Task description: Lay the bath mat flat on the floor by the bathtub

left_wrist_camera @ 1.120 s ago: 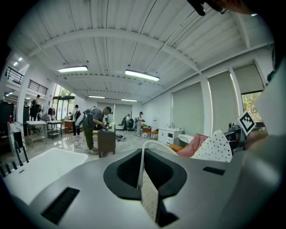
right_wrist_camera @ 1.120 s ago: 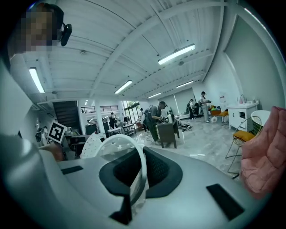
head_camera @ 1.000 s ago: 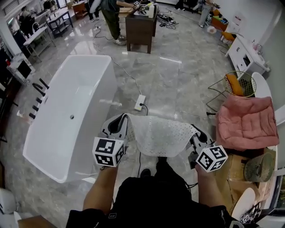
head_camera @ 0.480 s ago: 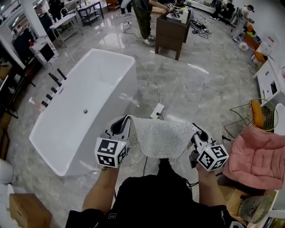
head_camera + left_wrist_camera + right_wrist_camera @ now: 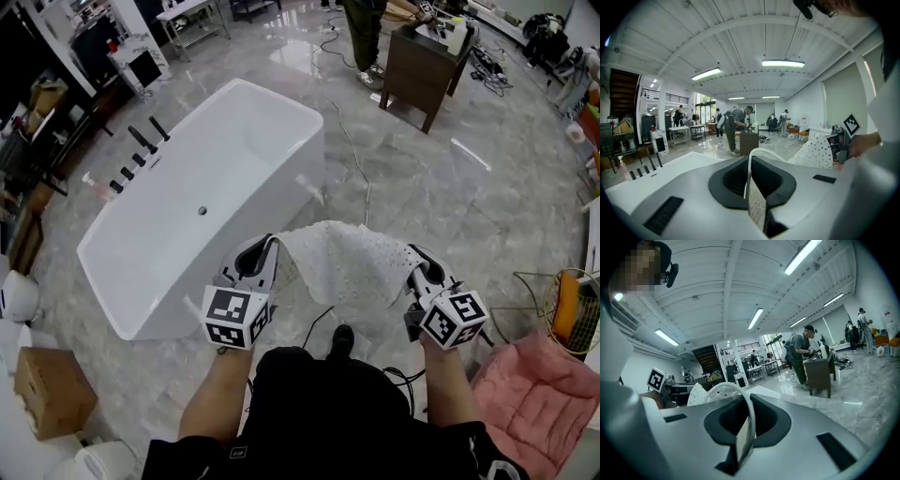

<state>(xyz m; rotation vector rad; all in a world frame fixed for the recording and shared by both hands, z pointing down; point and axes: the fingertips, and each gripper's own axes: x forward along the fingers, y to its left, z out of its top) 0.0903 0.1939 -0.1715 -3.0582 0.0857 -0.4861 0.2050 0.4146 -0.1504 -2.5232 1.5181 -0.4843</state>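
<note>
**Change from the earlier frames.** The head view has swung toward the bathtub (image 5: 281,101). The tub previously sat at the left of the view. It now runs diagonally across the upper left and centre, and its near right corner lies close to the far edge of the bath mat (image 5: 352,267). The pink cushion (image 5: 539,403) has shifted from mid-right to the lower right corner. The wire basket (image 5: 567,309) now sits at the right edge of the view. Both grippers keep the same pose relative to the body, and the mat remains slung between them as before.

**Gripper state.** The left gripper (image 5: 264,247) has its jaws closed to a narrow gap on one side edge of the mat. In the left gripper view the perforated edge (image 5: 757,204) stands pinched between the jaws (image 5: 752,180). The right gripper (image 5: 419,257) is likewise clamped on the opposite side edge. In the right gripper view the mat edge (image 5: 749,425) arches up out of the jaws (image 5: 743,432).

**Mat position.** The mat hangs between the two grippers, sagging in the middle. Its far edge rises above the jaw tips. It is held off the floor (image 5: 441,187), to the right of the tub's near end, and is not laid down.
</note>
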